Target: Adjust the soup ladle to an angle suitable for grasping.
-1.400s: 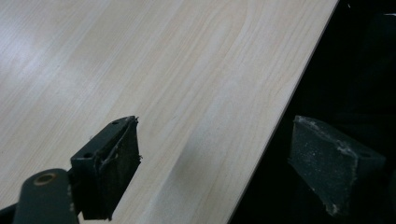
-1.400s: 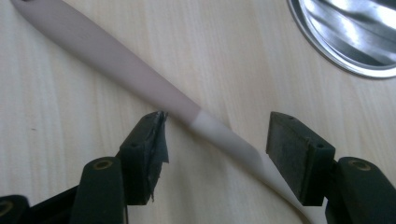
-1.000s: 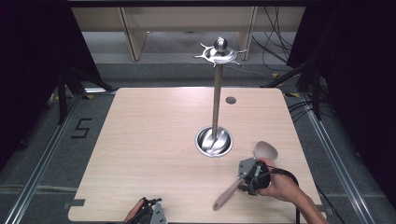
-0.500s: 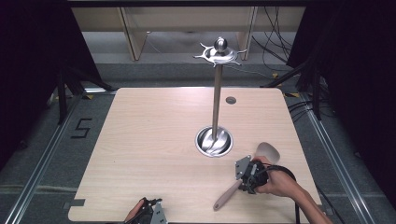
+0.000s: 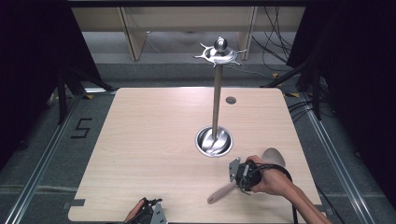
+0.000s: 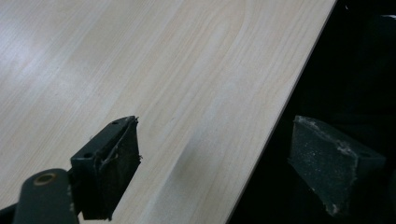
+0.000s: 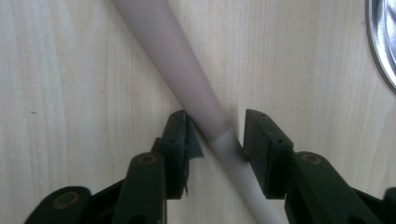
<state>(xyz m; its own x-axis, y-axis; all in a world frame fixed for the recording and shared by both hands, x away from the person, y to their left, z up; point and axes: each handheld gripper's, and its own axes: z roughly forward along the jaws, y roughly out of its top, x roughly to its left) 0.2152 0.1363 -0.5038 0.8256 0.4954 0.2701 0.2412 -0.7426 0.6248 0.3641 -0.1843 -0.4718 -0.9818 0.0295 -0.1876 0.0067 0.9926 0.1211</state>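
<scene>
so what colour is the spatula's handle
Pale pinkish beige spatula handle, clearest in the right gripper view.

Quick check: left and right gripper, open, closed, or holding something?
Left gripper: open, nothing between its jaws.
Right gripper: jaws have just been closing and now touch the spatula handle lying on the table.

table [image 5: 154,140] – pale wood grain, matt | stand [image 5: 216,98] – polished glossy metal | spatula [image 7: 187,70] handle – smooth matt beige plastic | jaw pads – rough black foam
</scene>
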